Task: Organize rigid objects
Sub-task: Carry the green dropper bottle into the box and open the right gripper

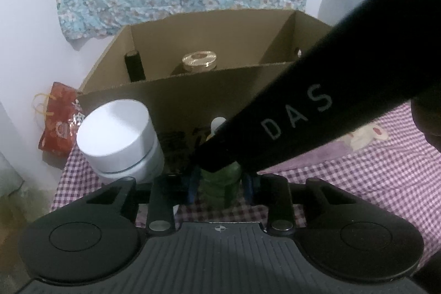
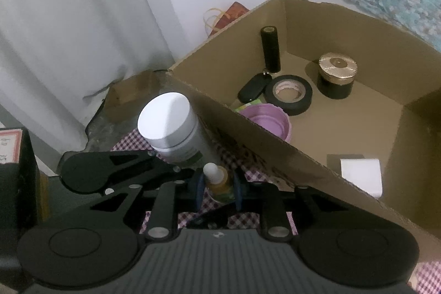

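Observation:
A small dropper bottle [image 2: 220, 183] with a white cap and yellow-green body stands on the purple checked cloth [image 2: 193, 219], just in front of the cardboard box [image 2: 248, 134]. My right gripper [image 2: 218, 190] is shut on it, its blue pads [image 2: 199, 189] against both sides. In the left wrist view the same bottle [image 1: 220, 181] looks green and sits between the pads of my left gripper [image 1: 220, 188], which is also shut on it. The right gripper's black body [image 1: 289, 115] crosses that view and hides the bottle's top.
A white-lidded jar [image 2: 168, 126] stands beside the bottle, to its left. The box holds a black cylinder [image 2: 271, 51], a key fob [image 2: 252, 87], a tape roll [image 2: 289, 94], a gold-lidded jar [image 2: 336, 76], a purple lid [image 2: 267, 120] and a white box [image 2: 361, 175]. A red bag [image 1: 58, 123] is behind.

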Demonstrator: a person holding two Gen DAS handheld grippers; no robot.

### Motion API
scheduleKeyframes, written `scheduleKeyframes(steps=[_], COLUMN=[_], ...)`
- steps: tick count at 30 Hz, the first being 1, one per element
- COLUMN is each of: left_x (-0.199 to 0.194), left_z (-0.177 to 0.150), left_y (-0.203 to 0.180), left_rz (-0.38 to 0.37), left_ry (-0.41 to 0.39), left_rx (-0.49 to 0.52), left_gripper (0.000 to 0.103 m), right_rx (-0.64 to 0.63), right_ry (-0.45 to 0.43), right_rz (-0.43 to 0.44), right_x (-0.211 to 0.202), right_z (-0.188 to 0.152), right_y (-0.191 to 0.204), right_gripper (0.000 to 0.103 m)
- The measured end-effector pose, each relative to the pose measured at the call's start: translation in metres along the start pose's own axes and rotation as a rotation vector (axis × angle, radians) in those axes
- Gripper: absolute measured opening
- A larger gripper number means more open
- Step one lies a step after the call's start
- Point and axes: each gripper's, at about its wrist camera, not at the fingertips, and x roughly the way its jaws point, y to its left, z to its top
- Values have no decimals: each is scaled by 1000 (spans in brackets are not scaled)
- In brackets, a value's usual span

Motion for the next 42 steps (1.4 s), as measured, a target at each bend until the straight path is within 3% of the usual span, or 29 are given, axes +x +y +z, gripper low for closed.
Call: scheduleKeyframes(steps=[6, 13, 16, 20, 26, 32, 42], left_x=[-33, -79, -79, -59, -6, 46, 66], left_z=[14, 62, 86, 113, 136, 139, 125], left_y=[-8, -19, -21, -22, -14, -10, -5], left_rz=[-12, -30, -34, -29, -41, -30, -39], left_ry=[-60, -168, -195, -167, -63, 50, 145], left_rx=[14, 4, -19, -54, -142, -175, -195], left_gripper=[31, 31, 31, 31, 31, 32, 39], right_rx=[20, 14, 15, 6, 82, 176, 182], right_ry=[-27, -133, -169, -181, -139, -93, 0], right_rz=[-13, -26, -33, -36, -2, 45, -5], right_x=[-29, -102, -125, -135, -112, -67, -4], right_z=[3, 23, 40, 66, 96, 99, 83], right_y=[7, 18, 14, -5, -62, -117, -140], right_gripper=[23, 23, 23, 23, 23, 23, 24])
